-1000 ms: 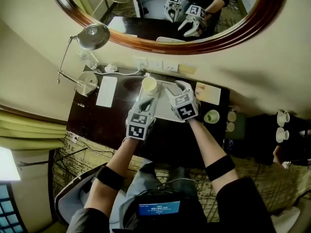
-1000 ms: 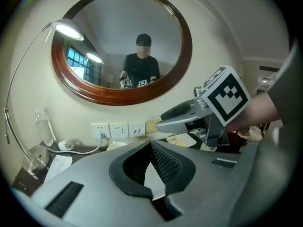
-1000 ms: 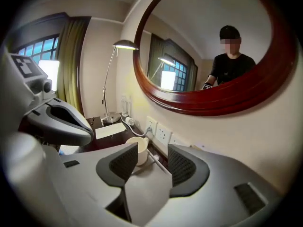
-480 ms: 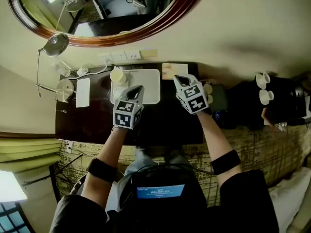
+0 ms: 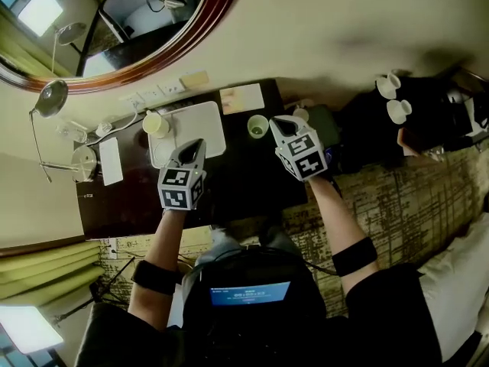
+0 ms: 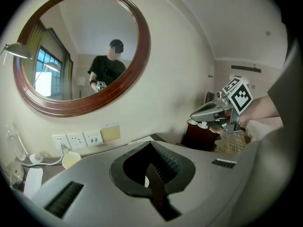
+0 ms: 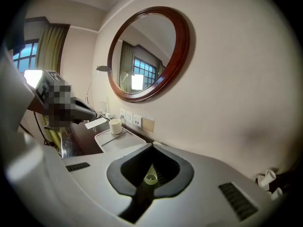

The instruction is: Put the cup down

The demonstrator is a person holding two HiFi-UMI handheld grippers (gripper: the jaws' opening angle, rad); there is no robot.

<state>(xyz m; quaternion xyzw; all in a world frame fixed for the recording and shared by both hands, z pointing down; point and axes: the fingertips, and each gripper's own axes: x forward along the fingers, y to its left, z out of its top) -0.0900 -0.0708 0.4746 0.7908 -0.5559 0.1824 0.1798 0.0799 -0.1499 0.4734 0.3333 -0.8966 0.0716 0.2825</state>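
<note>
A pale green cup (image 5: 257,126) stands upright on the dark table (image 5: 244,182), just left of my right gripper (image 5: 276,121), which is shut with nothing in it. Past that gripper's closed jaws the same cup (image 7: 150,178) shows low down. A cream cup (image 5: 155,124) stands at the far left corner of the white tray (image 5: 200,121); it also shows as the cream cup (image 7: 115,126) and the cream cup (image 6: 71,160). My left gripper (image 5: 196,144) hovers at the tray's near edge, shut and empty.
A desk lamp (image 5: 53,98) and a white card (image 5: 111,160) are at the table's left end. Wall sockets (image 5: 153,94) and a beige card (image 5: 241,98) line the back. Two white cups (image 5: 392,98) sit on a dark unit to the right. A round mirror (image 5: 145,29) hangs above.
My right gripper has left the tray, closed its jaws and swung right past the green cup. The left gripper drew back toward the tray's near edge. The head view has swung round.
</note>
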